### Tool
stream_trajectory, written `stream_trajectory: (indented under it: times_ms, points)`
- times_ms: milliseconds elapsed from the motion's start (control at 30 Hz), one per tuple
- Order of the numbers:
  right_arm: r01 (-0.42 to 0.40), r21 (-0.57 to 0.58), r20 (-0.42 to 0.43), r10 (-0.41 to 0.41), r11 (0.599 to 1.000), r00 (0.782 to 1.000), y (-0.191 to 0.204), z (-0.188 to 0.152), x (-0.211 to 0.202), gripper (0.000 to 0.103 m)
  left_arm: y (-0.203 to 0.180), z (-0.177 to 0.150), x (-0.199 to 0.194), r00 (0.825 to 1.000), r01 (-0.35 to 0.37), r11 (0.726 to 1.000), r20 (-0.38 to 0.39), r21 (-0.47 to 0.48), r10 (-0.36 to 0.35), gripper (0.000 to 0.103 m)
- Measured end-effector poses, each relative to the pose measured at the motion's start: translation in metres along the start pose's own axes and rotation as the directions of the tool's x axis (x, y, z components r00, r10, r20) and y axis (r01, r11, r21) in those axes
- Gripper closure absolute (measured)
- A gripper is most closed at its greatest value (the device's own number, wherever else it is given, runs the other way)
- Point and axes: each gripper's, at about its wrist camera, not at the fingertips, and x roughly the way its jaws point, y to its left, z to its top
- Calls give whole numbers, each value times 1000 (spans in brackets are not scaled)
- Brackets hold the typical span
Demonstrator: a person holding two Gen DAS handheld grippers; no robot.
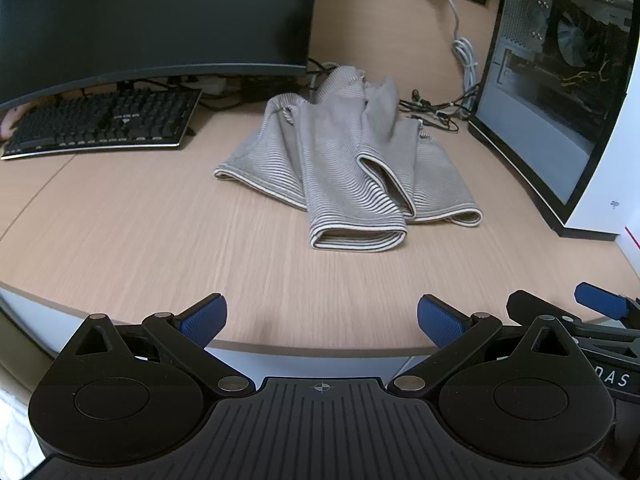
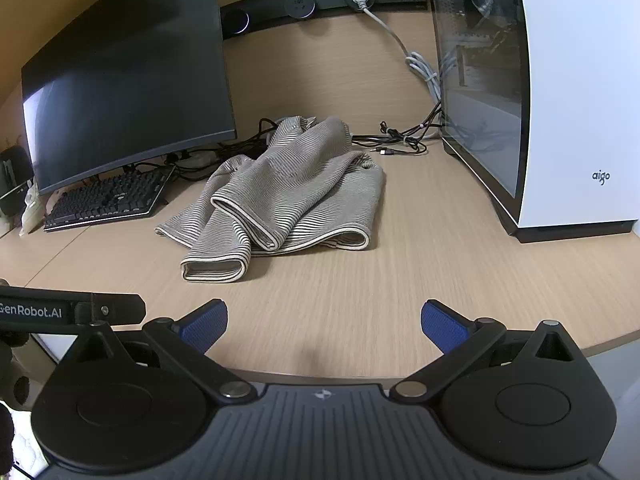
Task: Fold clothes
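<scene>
A grey striped garment (image 1: 344, 164) with cream hems lies crumpled in loose folds on the wooden desk (image 1: 160, 240), its sleeve ends pointing toward me. In the right wrist view the same garment (image 2: 288, 200) sits mid-desk between monitor and computer case. My left gripper (image 1: 320, 320) hovers open over the desk's front edge, well short of the cloth, with nothing between its blue pads (image 1: 204, 320). My right gripper (image 2: 324, 326) is also open and empty at the front edge; part of it (image 1: 600, 304) shows at the right of the left wrist view.
A dark monitor (image 1: 152, 16) and black keyboard (image 1: 104, 124) stand left of the garment. A white glass-sided computer case (image 2: 560, 100) stands at the right. Tangled cables (image 2: 400, 140) lie behind the cloth. Bare desk (image 2: 360, 288) lies between grippers and garment.
</scene>
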Motion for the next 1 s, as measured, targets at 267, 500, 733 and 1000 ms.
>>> stream_trajectory:
  times_ms: [267, 500, 733, 1000]
  points:
    - [1, 9, -13, -1, 1000, 1000, 6, -3, -3, 0, 3, -2, -4, 1000, -9, 1000, 2, -5, 9, 0]
    - [-2, 20, -20, 2, 1000, 1000, 8, -1, 0, 0, 3, -3, -6, 1000, -12, 1000, 3, -4, 12, 0]
    - [-12, 23, -29, 13, 1000, 999, 6, 0, -2, 0, 2, -4, -7, 1000, -13, 1000, 2, 1, 13, 0]
    - [-34, 16, -38, 34, 999, 999, -2, 2, -3, 0, 1, -4, -8, 1000, -17, 1000, 4, 3, 17, 0]
